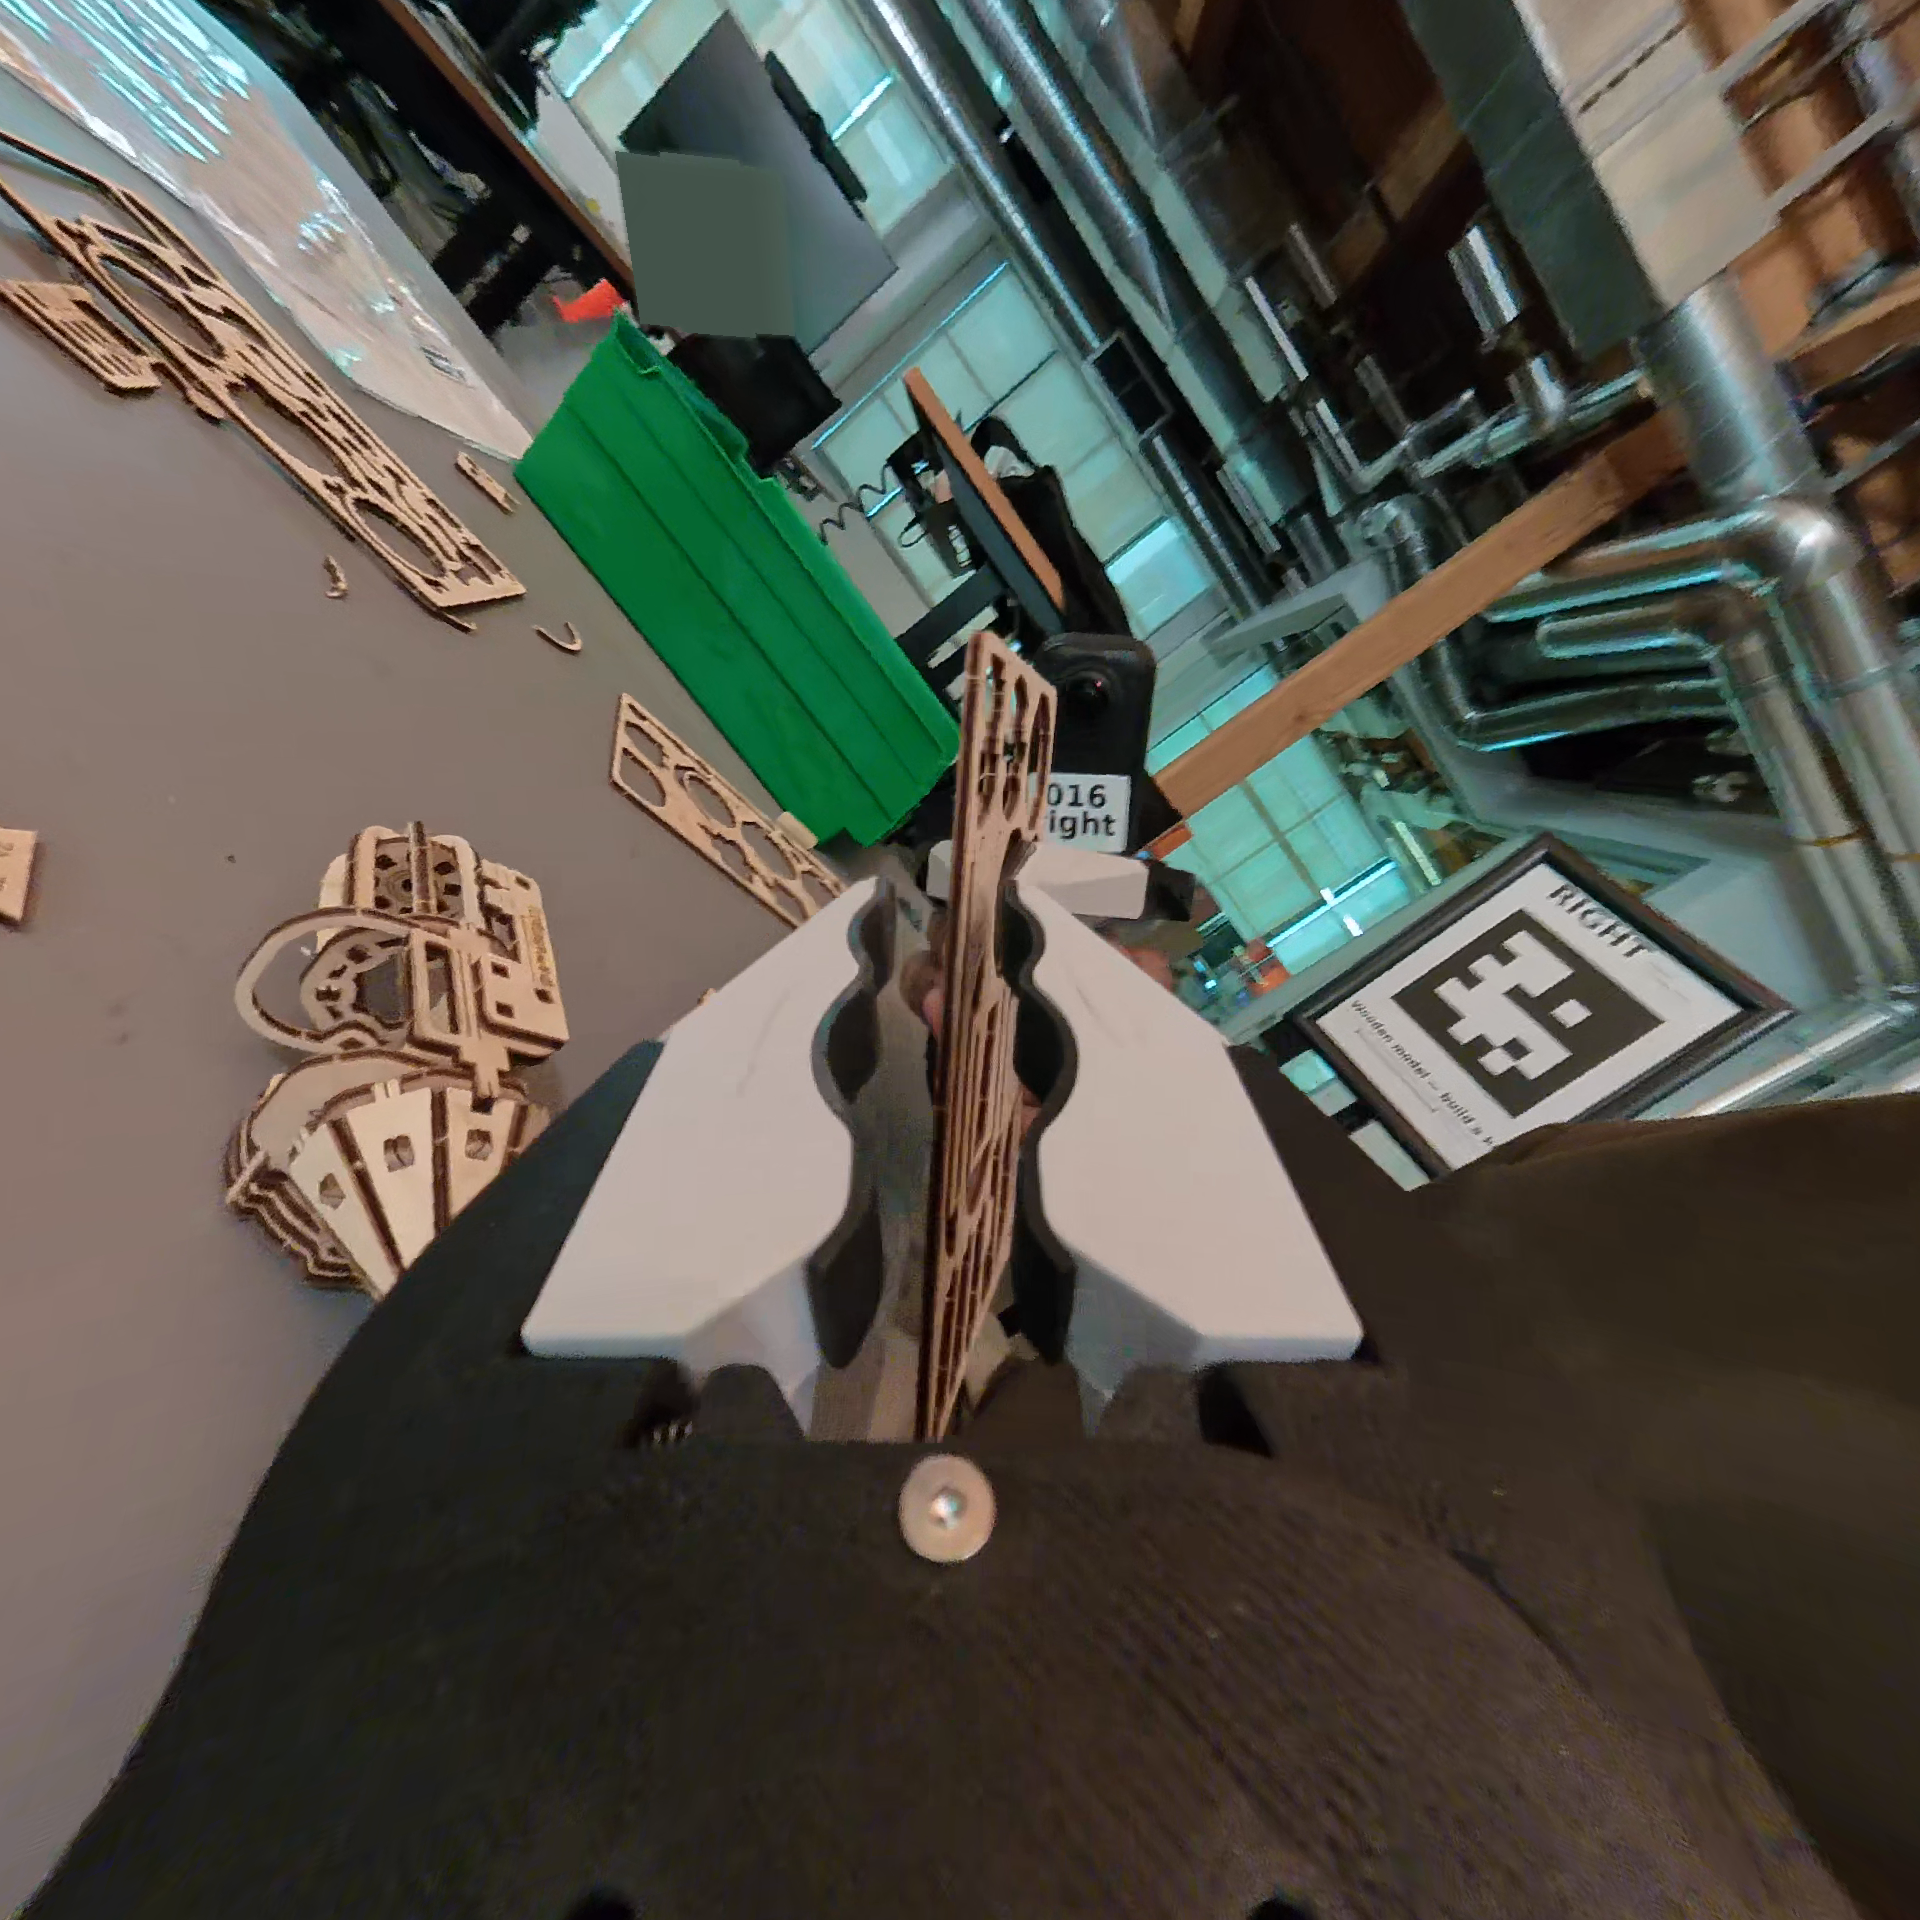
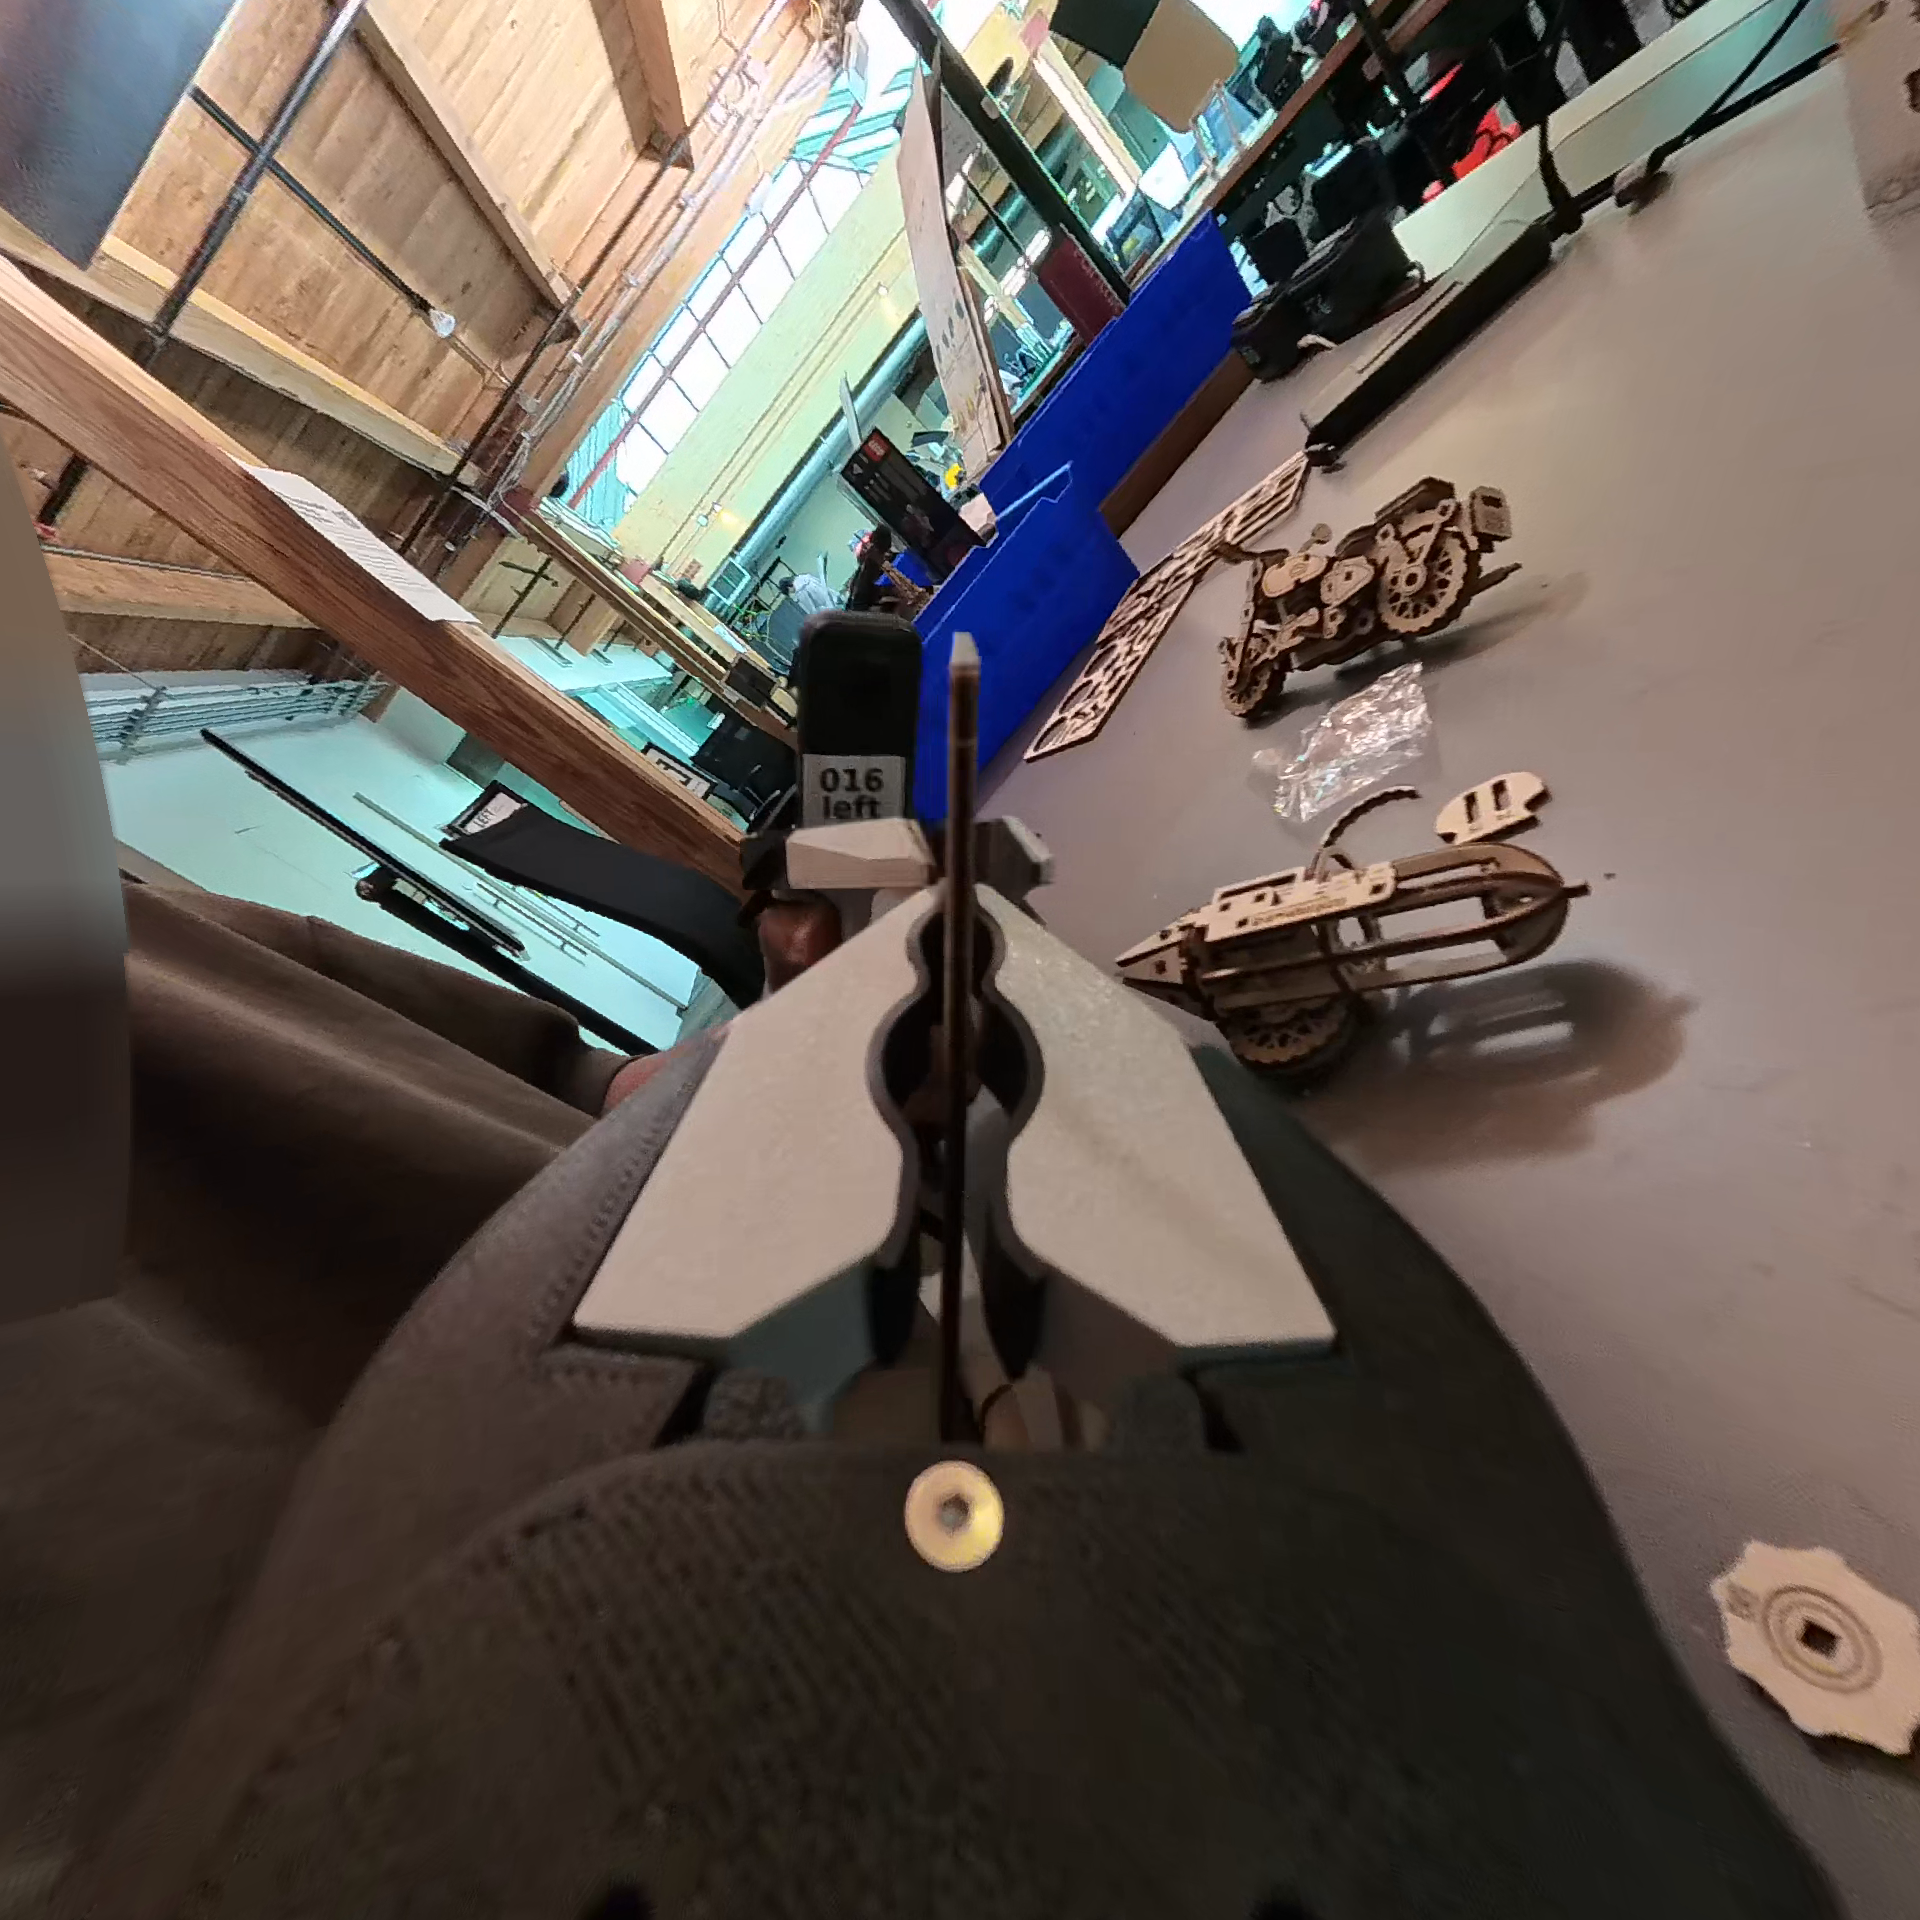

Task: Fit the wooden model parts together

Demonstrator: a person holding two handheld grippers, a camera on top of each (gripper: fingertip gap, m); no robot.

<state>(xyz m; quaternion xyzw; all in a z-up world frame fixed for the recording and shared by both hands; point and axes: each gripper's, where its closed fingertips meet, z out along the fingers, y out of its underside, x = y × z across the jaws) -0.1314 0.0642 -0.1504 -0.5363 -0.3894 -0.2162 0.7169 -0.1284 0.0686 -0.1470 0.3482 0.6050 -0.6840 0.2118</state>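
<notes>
Wooden sheet [image 1: 987, 1039] pinched edge-on between left hand-held gripper [image 1: 951, 914] and right hand-held gripper [image 2: 961, 925], both clenched on it, above surface [image 2: 1662, 1195]. Risk: opposed twist snaps thin fretwork.

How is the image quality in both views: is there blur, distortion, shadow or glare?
Left wrist view: wide-angle bending curves the pipes at the edges; the wooden sheet in the jaws is fairly sharp, and bright windows glow behind. Right wrist view: the half-built wooden model casts a dark shadow on the grey table; the left edge is smeared; the plastic bag glints.
</notes>
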